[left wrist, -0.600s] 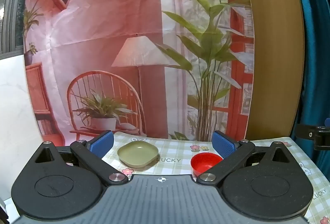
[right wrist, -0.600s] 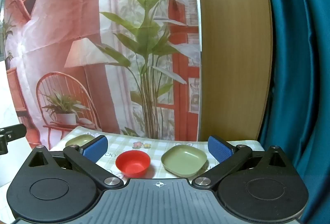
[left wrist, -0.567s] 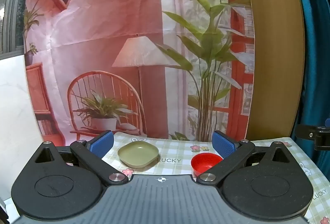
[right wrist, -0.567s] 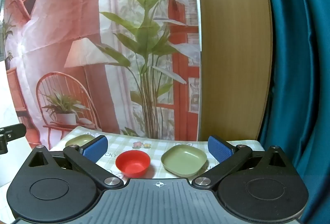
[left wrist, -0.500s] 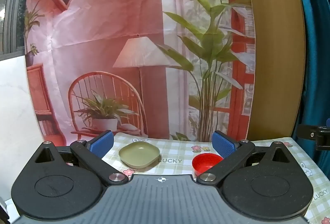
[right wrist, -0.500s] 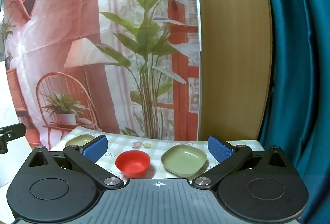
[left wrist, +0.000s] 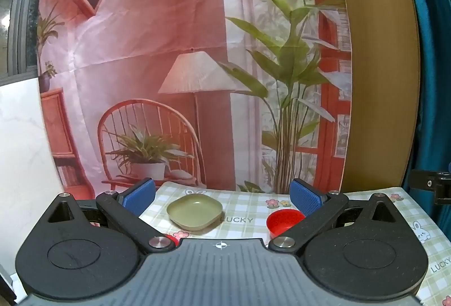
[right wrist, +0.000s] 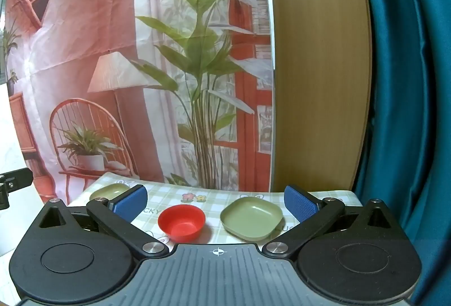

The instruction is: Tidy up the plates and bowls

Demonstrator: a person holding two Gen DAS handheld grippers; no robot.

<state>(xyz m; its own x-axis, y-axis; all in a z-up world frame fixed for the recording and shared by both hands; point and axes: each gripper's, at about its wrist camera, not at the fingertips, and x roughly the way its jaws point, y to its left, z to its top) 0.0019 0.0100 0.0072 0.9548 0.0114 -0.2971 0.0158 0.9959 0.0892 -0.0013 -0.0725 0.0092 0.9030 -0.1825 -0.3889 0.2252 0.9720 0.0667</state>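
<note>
In the left wrist view, a green square plate [left wrist: 194, 211] lies on the checked tablecloth [left wrist: 248, 201] between my open left gripper's [left wrist: 222, 196] blue pads. A red bowl [left wrist: 283, 221] sits to its right, partly behind the right finger. A bit of another red object [left wrist: 172, 239] peeks out by the left finger's pivot. In the right wrist view, my right gripper [right wrist: 215, 200] is open and empty above the near table; the red bowl [right wrist: 181, 224] and a second green plate [right wrist: 251, 218] lie between its pads. The first green plate [right wrist: 108, 191] shows at far left.
A printed backdrop [left wrist: 183, 66] hangs right behind the table. A wooden panel [right wrist: 318, 66] and a teal curtain [right wrist: 408, 80] stand at the right. The other gripper's black edge [left wrist: 431, 187] shows at the right of the left view.
The left gripper has drifted slightly, so the plate and bowl sit a touch lower and to the right in its view. The right view is unchanged.
</note>
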